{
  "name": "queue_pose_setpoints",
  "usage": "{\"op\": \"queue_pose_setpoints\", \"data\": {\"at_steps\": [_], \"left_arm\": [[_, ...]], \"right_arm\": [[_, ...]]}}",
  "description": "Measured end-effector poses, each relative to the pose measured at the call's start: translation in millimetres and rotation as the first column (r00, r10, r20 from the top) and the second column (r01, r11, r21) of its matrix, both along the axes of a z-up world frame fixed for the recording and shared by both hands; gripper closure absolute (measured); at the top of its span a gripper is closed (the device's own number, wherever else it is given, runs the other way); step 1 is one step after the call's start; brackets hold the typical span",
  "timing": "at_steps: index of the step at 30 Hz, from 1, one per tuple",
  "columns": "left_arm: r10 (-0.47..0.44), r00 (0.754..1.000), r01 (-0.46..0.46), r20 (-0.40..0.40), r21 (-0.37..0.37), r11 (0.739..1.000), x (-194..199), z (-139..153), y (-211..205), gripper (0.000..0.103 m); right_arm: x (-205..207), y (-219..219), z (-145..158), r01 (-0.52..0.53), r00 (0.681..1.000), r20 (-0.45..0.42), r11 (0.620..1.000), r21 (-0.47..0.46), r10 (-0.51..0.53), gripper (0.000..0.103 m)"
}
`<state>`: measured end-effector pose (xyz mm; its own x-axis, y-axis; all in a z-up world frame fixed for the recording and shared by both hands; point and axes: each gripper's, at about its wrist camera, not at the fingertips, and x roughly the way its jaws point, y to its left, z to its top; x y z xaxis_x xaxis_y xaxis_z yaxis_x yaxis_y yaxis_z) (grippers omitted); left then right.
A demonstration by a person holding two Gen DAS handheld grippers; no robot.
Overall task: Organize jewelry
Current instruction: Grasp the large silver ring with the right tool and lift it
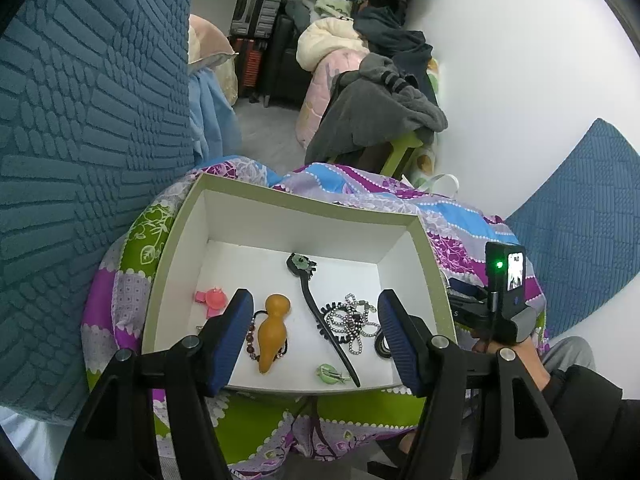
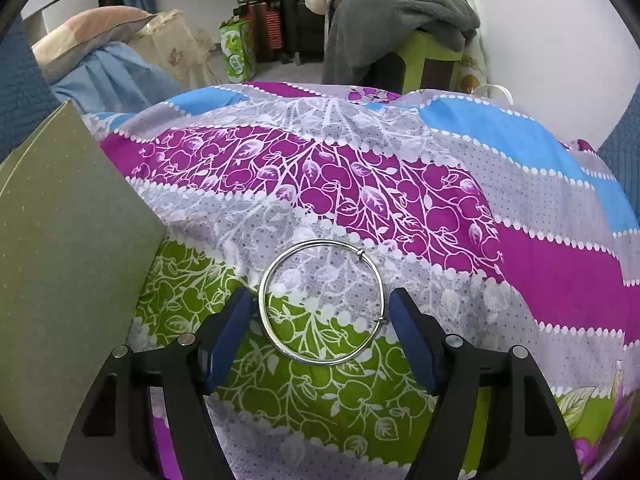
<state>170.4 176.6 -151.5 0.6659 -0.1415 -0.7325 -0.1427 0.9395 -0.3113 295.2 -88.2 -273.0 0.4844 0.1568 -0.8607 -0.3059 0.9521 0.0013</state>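
In the left wrist view a green box (image 1: 164, 264) with a white inside holds an orange gourd pendant (image 1: 273, 330) on a bead string, a black hair stick (image 1: 320, 316), a silver bead chain (image 1: 354, 320), pink pieces (image 1: 212, 299), a small green piece (image 1: 330, 374) and a dark ring (image 1: 383, 346). My left gripper (image 1: 316, 344) is open above the box's near edge, holding nothing. In the right wrist view a silver bangle (image 2: 322, 303) lies on the patterned cloth between the fingers of my right gripper (image 2: 320, 336). The fingers touch or nearly touch its sides.
The box's green outer wall (image 2: 68, 248) stands left of the right gripper. The patterned quilt (image 2: 360, 184) covers the surface. A teal textured cushion (image 1: 88, 120) rises at left. The right gripper with its camera (image 1: 504, 296) shows right of the box. Clothes (image 1: 380, 112) pile behind.
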Motion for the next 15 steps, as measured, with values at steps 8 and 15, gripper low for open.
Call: {"op": "queue_pose_setpoints", "data": {"at_steps": [8,15], "left_arm": [[-0.007,1.000,0.007,0.004,0.018,1.000,2,7,-3,0.038],[-0.016,1.000,0.015,0.017,0.044,0.999,6,26,-6,0.038]], "right_arm": [[-4,-3,24,0.029,1.000,-0.006,0.999,0.018,-0.029,0.040],[-10,1,100,0.053,0.995,0.076,0.997,0.058,-0.057,0.040]]}}
